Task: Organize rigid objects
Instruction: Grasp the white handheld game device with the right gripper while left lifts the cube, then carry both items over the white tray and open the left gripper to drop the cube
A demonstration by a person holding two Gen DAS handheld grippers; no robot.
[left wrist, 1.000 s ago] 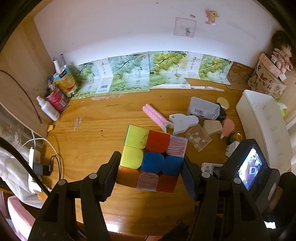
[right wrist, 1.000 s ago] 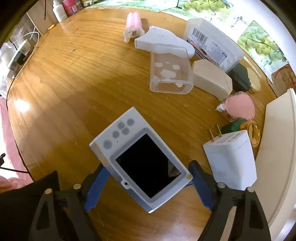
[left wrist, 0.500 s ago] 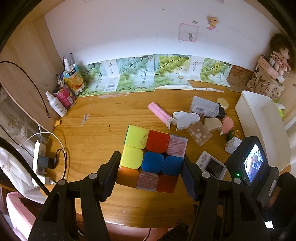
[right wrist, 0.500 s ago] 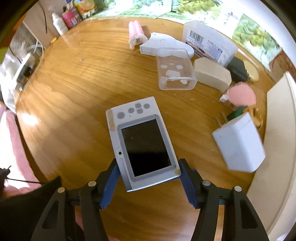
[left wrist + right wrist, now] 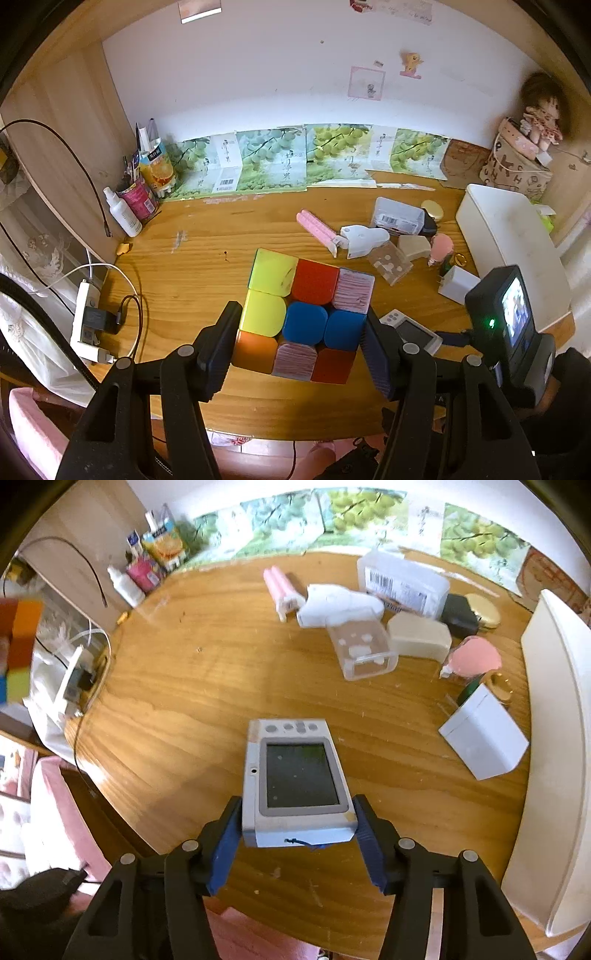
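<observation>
- The left tool [image 5: 301,343] was closed on the color cube [image 5: 306,317]. Its two pads pressed the cube's sides. The cube was held up in the air over the front edge of the tabletop [image 5: 192,273].
- The right tool [image 5: 297,834] was closed on the small gray gadget with a screen [image 5: 297,782]. It pinched the gadget's near end. The gadget was also up off the wood, near the front edge.
- So this looked like the carry step. Both things were picked up, and neither had been put away yet.
- More loose things sat in a bunch toward the back right corner: a pink stick [image 5: 279,587], a clear little box [image 5: 364,651], a tan block [image 5: 419,637] and a white plug block [image 5: 484,738].
- A big white bin [image 5: 506,243] stood along the right edge of the tabletop. I think that was where the things should go.
- The next move, I think, called for the right tool to go over the bin, come down low, and then open. The left tool could follow with the cube.
- The plug block was just beside the bin, so the tools would need to pass above it.
</observation>
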